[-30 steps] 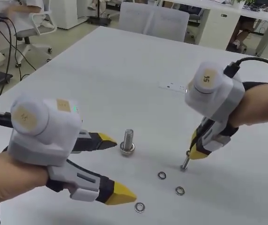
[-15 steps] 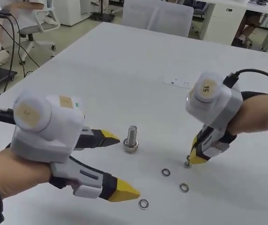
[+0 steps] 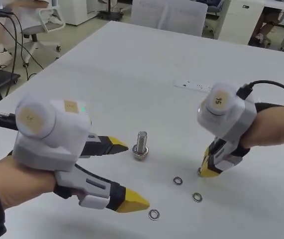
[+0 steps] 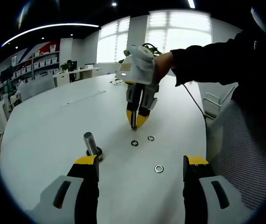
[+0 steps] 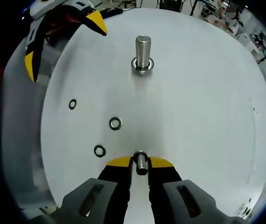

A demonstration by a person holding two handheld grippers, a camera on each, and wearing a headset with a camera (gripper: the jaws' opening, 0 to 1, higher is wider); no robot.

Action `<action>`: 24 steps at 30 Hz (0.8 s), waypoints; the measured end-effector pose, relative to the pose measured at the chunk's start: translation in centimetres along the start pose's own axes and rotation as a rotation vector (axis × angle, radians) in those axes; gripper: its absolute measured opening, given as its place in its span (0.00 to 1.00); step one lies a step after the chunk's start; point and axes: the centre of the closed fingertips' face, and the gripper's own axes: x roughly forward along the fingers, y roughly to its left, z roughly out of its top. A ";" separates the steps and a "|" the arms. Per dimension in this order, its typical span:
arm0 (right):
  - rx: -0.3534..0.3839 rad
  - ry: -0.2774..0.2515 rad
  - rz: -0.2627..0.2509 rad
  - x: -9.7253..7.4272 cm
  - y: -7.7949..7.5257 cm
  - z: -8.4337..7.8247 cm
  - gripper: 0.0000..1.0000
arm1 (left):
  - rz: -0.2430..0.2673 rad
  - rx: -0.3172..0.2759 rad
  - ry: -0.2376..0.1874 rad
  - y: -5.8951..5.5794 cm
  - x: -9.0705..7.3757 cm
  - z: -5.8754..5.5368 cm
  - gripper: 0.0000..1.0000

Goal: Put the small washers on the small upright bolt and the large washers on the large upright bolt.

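As your right gripper [image 3: 209,172] is dropping, clamping the small silver steel bolt [image 5: 141,164] steady for loading, your left gripper [image 3: 132,174] is gaping wide, empty.

Washers [image 3: 177,180] near large bolt [image 3: 141,145], seemingly-upright small bolt [image 5: 141,163]

Your white table [image 3: 107,74] carries the large bolt [image 3: 141,145], upright near its middle, with a ring at its foot (probably a seated washer, though it is too small to be sure). Three washers lie flat and apart on the bare top: a first washer [image 3: 177,180] nearest that bolt, a second washer [image 3: 197,197] just right of it, and a third washer [image 3: 153,214] closest to you. The small bolt [image 5: 141,163] stands upright to their right. A thin white strip [image 3: 191,85] lies farther back.
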 end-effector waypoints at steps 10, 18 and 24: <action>-0.004 -0.001 0.000 0.2 0.0 -0.2 0.15 | -0.001 0.000 0.000 -0.1 -0.1 0.0 0.73; 0.008 0.001 -0.002 0.0 -0.2 -0.6 0.19 | -0.003 0.001 0.001 -0.2 -0.1 0.0 0.73; 0.036 0.001 -0.003 -0.2 0.0 -1.4 0.19 | -0.004 0.002 0.000 -0.2 0.0 0.1 0.73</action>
